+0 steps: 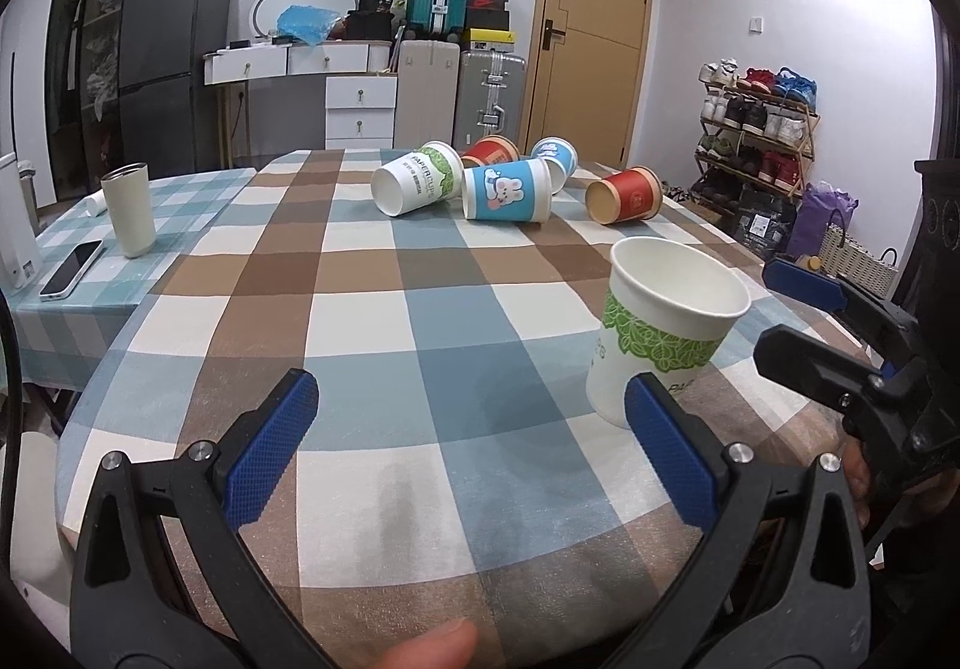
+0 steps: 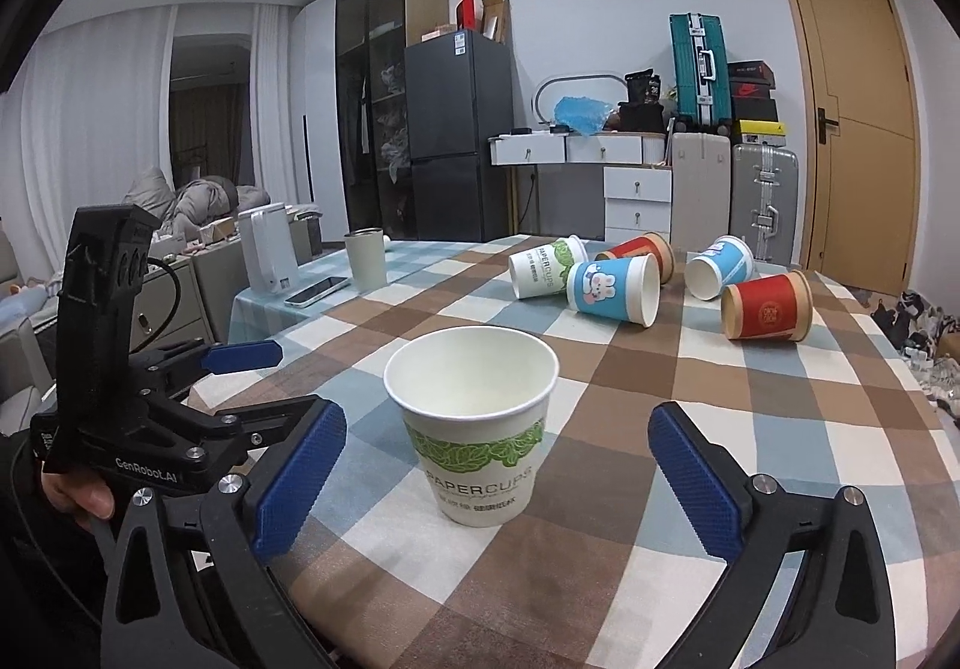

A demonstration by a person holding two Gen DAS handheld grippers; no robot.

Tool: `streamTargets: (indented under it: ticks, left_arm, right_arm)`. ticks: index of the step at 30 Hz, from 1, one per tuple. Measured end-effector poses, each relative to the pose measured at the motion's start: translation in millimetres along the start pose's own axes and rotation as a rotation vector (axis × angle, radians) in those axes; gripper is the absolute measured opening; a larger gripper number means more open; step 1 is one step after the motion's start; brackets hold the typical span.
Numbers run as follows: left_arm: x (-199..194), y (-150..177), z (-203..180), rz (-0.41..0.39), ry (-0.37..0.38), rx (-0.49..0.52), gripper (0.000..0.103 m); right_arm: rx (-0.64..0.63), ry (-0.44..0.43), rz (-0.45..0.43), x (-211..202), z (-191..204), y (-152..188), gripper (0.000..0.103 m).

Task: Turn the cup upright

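A white paper cup with a green leaf band [image 2: 480, 423] stands upright on the checked tablecloth; it also shows in the left wrist view [image 1: 663, 333]. My right gripper [image 2: 495, 480] is open, its blue pads on either side of the cup and apart from it. My left gripper [image 1: 468, 453] is open and empty over the cloth, left of the cup. Several paper cups lie on their sides farther back: a white-green one [image 1: 414, 180], a blue rabbit one [image 1: 507, 189], two red ones [image 1: 627, 195] and another blue one [image 1: 555, 159].
A cream tumbler [image 1: 128, 210] and a phone [image 1: 72, 270] sit on the adjoining table at left, with a white kettle [image 2: 267, 249]. The round table's edge [image 1: 84, 387] curves near me. Suitcases, drawers, a fridge and a shoe rack stand behind.
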State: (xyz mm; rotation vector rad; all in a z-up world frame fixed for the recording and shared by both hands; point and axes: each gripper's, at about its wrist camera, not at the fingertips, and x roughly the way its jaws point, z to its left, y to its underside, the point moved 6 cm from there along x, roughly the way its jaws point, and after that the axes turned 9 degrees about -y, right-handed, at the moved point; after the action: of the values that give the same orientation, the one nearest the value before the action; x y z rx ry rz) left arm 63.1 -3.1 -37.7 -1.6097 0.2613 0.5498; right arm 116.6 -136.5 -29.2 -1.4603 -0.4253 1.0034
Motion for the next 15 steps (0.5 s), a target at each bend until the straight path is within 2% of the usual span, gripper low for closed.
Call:
streamTargets:
  ticks: [15]
  left_arm:
    - [-13, 0, -19, -0.062, 0.037, 0.058, 0.102]
  right_arm:
    - [0.008, 0.011, -0.102, -21, -10, 3, 0.103]
